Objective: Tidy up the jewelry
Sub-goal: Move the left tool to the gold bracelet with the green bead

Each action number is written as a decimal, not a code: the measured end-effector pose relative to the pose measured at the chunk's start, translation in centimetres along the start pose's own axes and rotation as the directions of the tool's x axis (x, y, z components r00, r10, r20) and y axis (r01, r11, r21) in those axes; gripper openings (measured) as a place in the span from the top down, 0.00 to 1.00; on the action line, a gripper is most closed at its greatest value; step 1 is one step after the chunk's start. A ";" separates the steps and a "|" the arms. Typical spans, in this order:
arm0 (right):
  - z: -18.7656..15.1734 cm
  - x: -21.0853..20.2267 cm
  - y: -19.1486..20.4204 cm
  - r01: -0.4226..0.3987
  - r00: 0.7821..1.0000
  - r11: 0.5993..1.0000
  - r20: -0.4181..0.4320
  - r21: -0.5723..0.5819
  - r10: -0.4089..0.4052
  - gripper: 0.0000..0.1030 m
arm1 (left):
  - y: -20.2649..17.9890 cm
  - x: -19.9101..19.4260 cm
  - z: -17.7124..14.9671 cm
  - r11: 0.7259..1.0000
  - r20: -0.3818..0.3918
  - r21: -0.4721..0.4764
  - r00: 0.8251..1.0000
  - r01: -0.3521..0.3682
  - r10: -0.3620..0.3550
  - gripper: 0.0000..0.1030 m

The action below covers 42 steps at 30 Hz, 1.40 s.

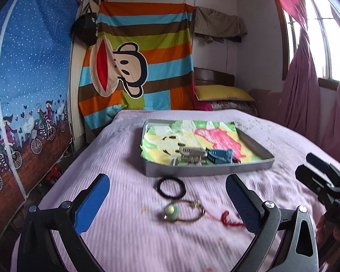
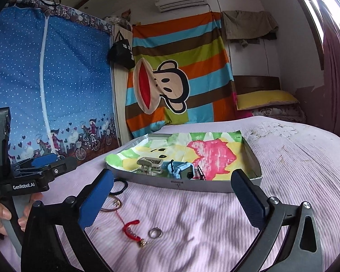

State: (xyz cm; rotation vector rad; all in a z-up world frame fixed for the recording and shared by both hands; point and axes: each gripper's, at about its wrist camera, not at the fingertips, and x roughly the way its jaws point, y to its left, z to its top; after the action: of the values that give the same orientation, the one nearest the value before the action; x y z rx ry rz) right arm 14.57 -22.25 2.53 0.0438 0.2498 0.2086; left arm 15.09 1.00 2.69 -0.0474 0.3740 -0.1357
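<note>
A shallow grey tray (image 1: 206, 172) lined with a colourful cloth sits on the pink bed; hair clips (image 1: 192, 156) lie in it. In front of it lie a black hair tie (image 1: 171, 187), a thin bracelet with a pale green bead (image 1: 170, 212) and a red cord (image 1: 226, 218). My left gripper (image 1: 167, 204) is open and empty, just above the bracelet. In the right wrist view the tray (image 2: 192, 184), the red cord (image 2: 131, 227) and a silver ring (image 2: 155, 233) show. My right gripper (image 2: 176, 200) is open and empty, above the ring and cord.
The bed's pink cover (image 1: 129, 238) fills the foreground. A blue dotted wardrobe (image 1: 29, 79) stands on the left, a striped monkey cloth (image 1: 138, 68) hangs behind, pillows (image 1: 222, 93) lie at the head, and a window with pink curtains (image 1: 310, 56) is on the right.
</note>
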 end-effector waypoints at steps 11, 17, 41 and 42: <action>-2.2 -1.8 1.4 -0.014 0.998 0.996 -0.058 -0.088 0.009 0.01 | 0.9 0.2 -2.3 0.998 -0.108 0.059 0.994 0.015 -0.009 0.00; -3.1 -0.9 1.2 -0.021 0.992 0.996 -0.122 -0.083 0.011 0.01 | 1.0 1.2 -2.9 0.997 -0.172 0.064 0.985 0.036 -0.024 0.00; -6.3 5.7 1.7 -0.112 0.892 0.991 -0.447 -0.072 0.068 0.36 | 0.3 5.9 -3.0 0.988 -0.355 0.087 0.930 0.131 -0.093 0.00; -6.5 5.9 1.8 -0.118 0.887 0.991 -0.455 -0.067 0.075 0.41 | 0.3 6.3 -2.8 0.987 -0.360 0.087 0.928 0.135 -0.095 0.00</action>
State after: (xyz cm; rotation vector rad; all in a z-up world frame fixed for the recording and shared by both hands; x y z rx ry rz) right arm 18.20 -19.17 -5.03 -0.0876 0.7051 0.3301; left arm 19.86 0.31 -2.24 0.0666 0.7257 -0.2829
